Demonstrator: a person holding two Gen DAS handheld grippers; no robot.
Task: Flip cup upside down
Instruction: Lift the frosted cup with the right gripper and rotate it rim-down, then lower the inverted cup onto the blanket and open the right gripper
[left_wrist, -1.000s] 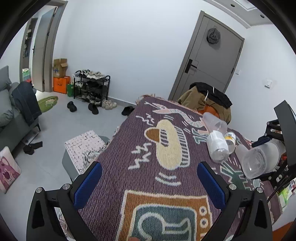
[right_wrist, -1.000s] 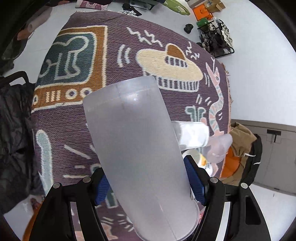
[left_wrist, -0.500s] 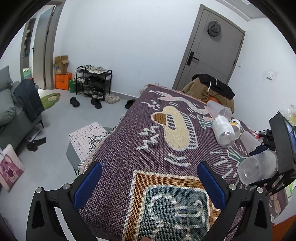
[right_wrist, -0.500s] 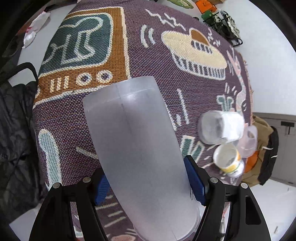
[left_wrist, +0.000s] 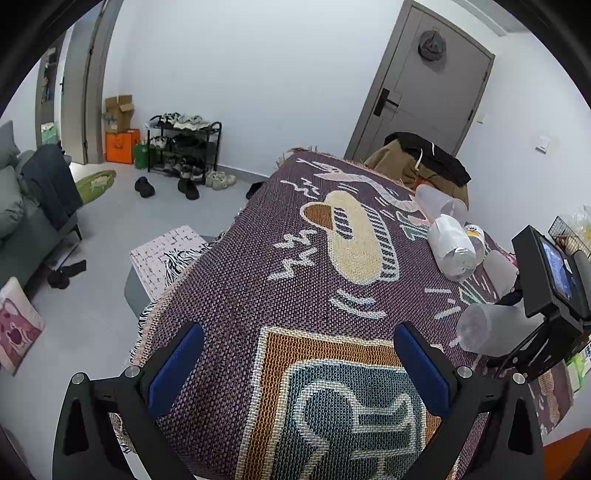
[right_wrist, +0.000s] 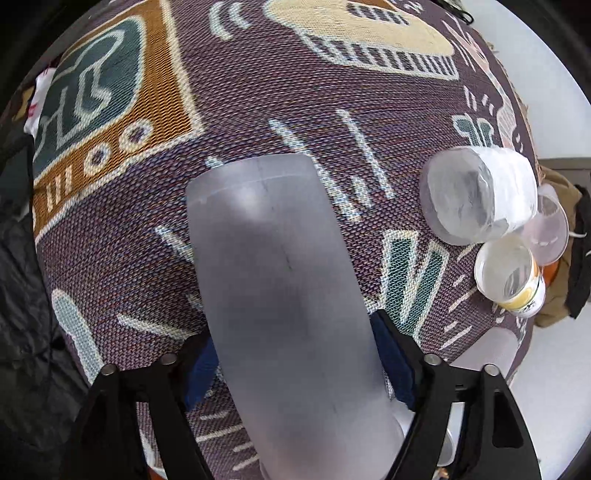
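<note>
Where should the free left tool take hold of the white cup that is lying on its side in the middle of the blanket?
Grip the white cup across its mid-body, coming down from above, with the left tool open. It lies on its side, its base toward that tool, and other cups crowd the far side, so the top is clearest.

The left wrist view sits at the near edge of the patterned blanket (left_wrist: 295, 295), looking along it toward the grey door (left_wrist: 424, 85) at upper right. The right wrist view looks steeply down onto the same blanket (right_wrist: 258, 92) at close range. Both share the sombrero motif (left_wrist: 351, 236) (right_wrist: 369, 33) and the lying cups cluster (left_wrist: 450, 243) (right_wrist: 480, 199).
</note>
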